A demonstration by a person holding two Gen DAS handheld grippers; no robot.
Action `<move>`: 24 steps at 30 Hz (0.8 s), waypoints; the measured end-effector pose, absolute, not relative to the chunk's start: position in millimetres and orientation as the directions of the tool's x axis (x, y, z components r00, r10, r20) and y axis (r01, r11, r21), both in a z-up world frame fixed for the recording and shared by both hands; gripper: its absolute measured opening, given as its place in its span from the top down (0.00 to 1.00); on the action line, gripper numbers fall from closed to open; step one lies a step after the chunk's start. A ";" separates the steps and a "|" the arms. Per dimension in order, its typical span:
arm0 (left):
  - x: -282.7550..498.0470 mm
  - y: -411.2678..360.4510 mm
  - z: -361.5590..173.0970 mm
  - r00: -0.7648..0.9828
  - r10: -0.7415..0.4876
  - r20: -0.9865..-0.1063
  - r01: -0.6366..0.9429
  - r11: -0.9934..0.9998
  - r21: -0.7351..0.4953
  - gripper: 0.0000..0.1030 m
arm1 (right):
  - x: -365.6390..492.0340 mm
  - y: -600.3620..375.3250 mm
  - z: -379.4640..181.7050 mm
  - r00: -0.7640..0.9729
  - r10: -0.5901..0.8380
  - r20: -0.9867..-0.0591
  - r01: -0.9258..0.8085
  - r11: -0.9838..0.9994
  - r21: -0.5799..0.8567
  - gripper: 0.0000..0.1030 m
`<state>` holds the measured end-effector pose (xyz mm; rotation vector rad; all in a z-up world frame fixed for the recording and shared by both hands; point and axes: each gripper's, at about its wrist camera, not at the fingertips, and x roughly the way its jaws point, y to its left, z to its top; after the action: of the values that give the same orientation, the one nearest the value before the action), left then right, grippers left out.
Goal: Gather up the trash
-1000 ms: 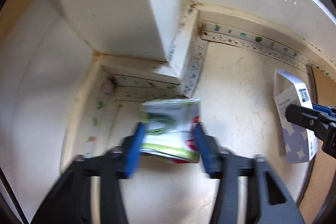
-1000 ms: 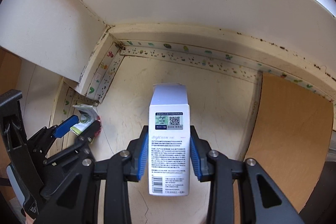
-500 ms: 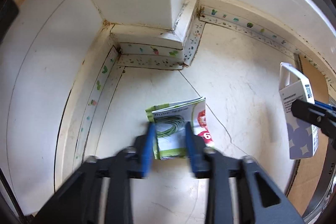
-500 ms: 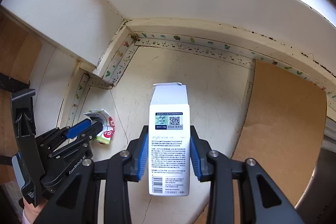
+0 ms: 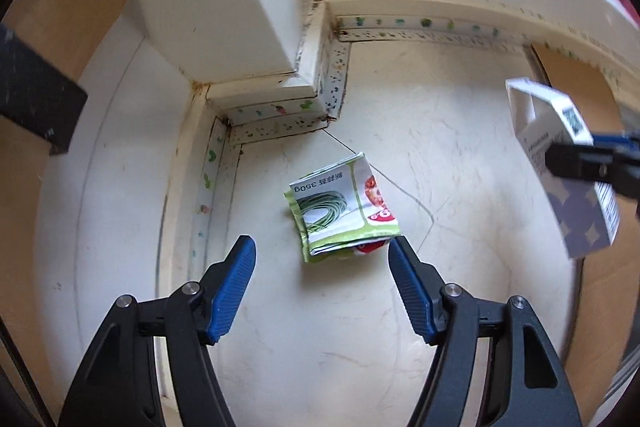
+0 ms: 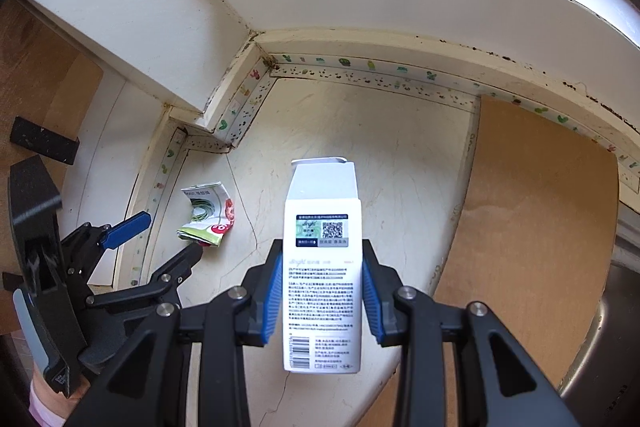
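A crumpled green and white food wrapper (image 5: 342, 209) lies on the cream counter near the inner wall corner. It also shows in the right wrist view (image 6: 208, 213). My left gripper (image 5: 322, 247) is open, its blue pads spread wide just short of the wrapper, not touching it. It appears at the left of the right wrist view (image 6: 168, 233). My right gripper (image 6: 319, 287) is shut on a white carton (image 6: 322, 263) with a QR code, held upright above the counter. The carton shows at the right of the left wrist view (image 5: 560, 167).
White walls with a jutting corner (image 5: 256, 39) bound the counter at the back and left. A decorated tape strip (image 6: 384, 75) runs along the wall foot. A brown board (image 6: 532, 219) lies on the right, a metal sink rim (image 6: 612, 327) beyond it.
My left gripper let go of the wrapper, opened wide and drew back; the wrapper now lies on the counter. My right gripper kept hold of the carton and pulled back from the wall.
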<state>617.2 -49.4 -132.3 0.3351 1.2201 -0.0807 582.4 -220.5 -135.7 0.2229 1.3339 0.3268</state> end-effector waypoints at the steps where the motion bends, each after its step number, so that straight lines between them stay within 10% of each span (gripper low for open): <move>1: 616.3 -52.4 -133.8 0.357 0.144 -0.923 0.271 0.930 0.249 0.35 | 582.7 -220.0 -136.5 0.197 0.362 -0.911 -0.106 0.932 0.347 0.66; 18: 625.8 -92.4 -164.8 0.451 0.311 -0.837 0.540 0.651 0.533 0.15 | 586.7 -223.2 -148.9 0.166 0.380 -0.910 -0.099 0.925 0.368 0.66; 22: 637.1 -96.5 -164.5 0.445 0.308 -0.841 0.562 0.635 0.530 0.15 | 586.8 -224.2 -147.7 0.168 0.376 -0.911 -0.106 0.926 0.363 0.66; 24: 646.7 -94.6 -161.8 0.416 0.298 -0.859 0.558 0.663 0.500 0.33 | 587.6 -225.1 -146.3 0.172 0.374 -0.912 -0.109 0.927 0.359 0.66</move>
<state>646.7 -94.6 -161.8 0.8800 1.1694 -0.1929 587.6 -225.1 -146.3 0.2310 1.3583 0.3467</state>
